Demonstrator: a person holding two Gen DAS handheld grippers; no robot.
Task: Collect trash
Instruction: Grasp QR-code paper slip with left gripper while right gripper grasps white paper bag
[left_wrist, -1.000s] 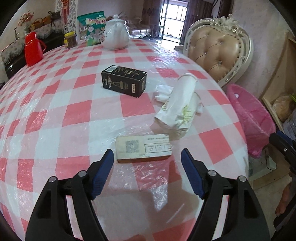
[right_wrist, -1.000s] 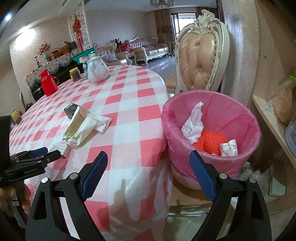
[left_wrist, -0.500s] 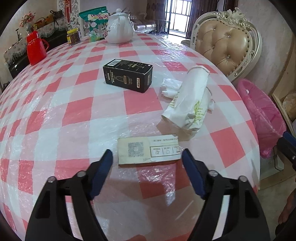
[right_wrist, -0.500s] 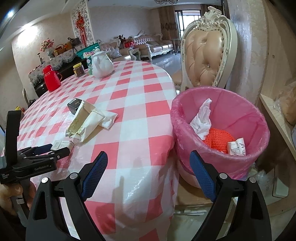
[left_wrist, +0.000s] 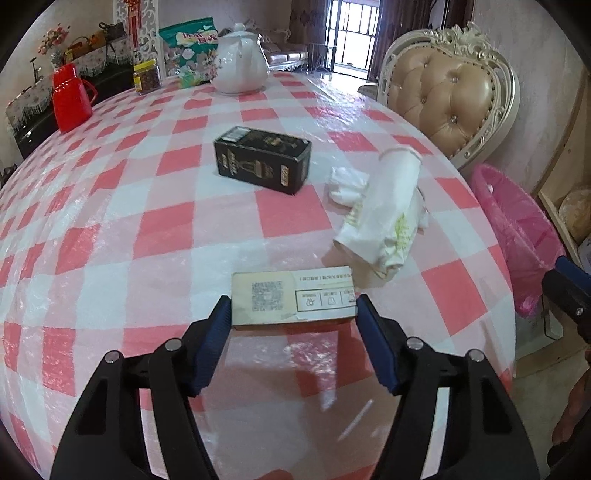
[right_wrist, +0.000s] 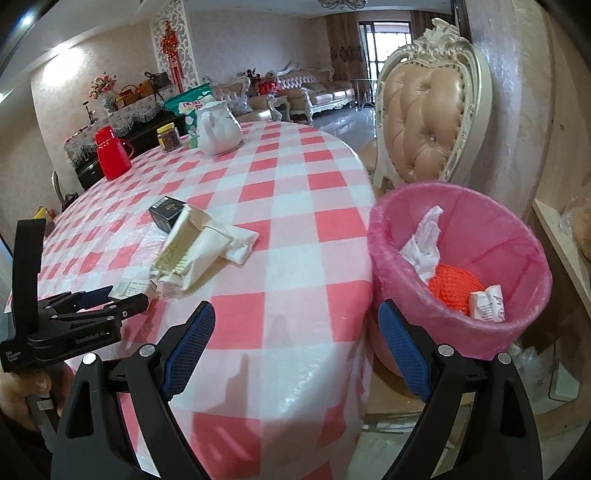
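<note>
The left gripper (left_wrist: 291, 314) has been advanced: its open fingers (left_wrist: 214, 332) now bracket the flat carton (left_wrist: 291, 299), just before the crumpled paper bag (left_wrist: 388, 214) on the desk (left_wrist: 147, 221); closing is judged next. The right gripper (right_wrist: 295, 339) is held open beside the pink bin (right_wrist: 480, 229).

We note the left gripper (left_wrist: 293, 314) has advanced over the table toward the flat cardboard packet (left_wrist: 291, 300): a second ago the packet lay ahead of the fingertips, now its two short ends sit between the open blue pads (left_wrist: 218, 325), just beside them. In the right wrist view the pink bin (right_wrist: 458, 273) now appears closer and more to the right; the jaw spread is unchanged.
</note>
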